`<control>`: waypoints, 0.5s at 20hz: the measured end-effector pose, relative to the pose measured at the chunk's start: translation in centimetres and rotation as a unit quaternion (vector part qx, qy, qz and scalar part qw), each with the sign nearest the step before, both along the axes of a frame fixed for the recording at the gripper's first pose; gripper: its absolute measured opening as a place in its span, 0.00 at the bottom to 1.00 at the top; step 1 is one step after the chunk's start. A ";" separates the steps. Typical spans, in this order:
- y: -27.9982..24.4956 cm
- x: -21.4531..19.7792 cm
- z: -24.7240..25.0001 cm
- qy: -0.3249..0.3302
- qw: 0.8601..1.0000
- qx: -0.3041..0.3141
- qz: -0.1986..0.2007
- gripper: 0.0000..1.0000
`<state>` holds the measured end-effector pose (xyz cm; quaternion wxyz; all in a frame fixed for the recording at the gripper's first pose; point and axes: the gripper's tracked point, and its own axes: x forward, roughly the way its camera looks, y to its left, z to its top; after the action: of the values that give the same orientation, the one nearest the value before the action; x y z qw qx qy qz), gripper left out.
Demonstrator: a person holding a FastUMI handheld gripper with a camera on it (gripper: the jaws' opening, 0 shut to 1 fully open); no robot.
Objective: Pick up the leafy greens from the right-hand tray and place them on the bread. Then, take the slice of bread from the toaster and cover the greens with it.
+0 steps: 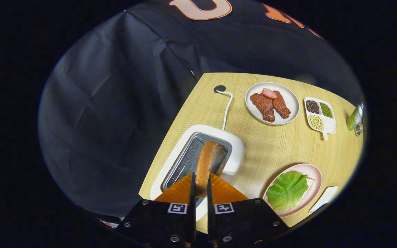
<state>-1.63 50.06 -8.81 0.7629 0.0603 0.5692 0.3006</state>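
Note:
My gripper (200, 186) is shut on a slice of bread (208, 162), edge-on between both fingers and held just above the slot of the white toaster (234, 146). To the right of the fingers, a pink plate (314, 172) carries another slice of bread (309, 181), mostly covered by a green lettuce leaf (287, 190). Only a corner of that lower bread peeks out beside the leaf.
A white tray (324, 198) lies by the pink plate. Farther back stand a white plate with meat pieces (272, 103) and a divided dish of beans (319, 114). The toaster's cord (226, 108) runs to a hole in the wooden table (274, 144). The table edge drops off left of the toaster.

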 end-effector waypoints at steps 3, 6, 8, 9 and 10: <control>-0.2 -0.1 1.0 -0.010 1.000 0.016 0.000 0.12; -0.6 -0.2 2.0 -0.024 0.999 0.033 0.001 0.12; -0.9 -0.3 2.7 -0.031 0.999 0.043 0.001 0.12; -1.2 -0.6 3.1 -0.033 0.998 0.049 0.000 0.12; -1.6 -0.6 3.4 -0.035 0.998 0.054 0.000 0.12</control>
<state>-2.23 48.49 -5.41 0.7782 0.0909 0.5250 0.3323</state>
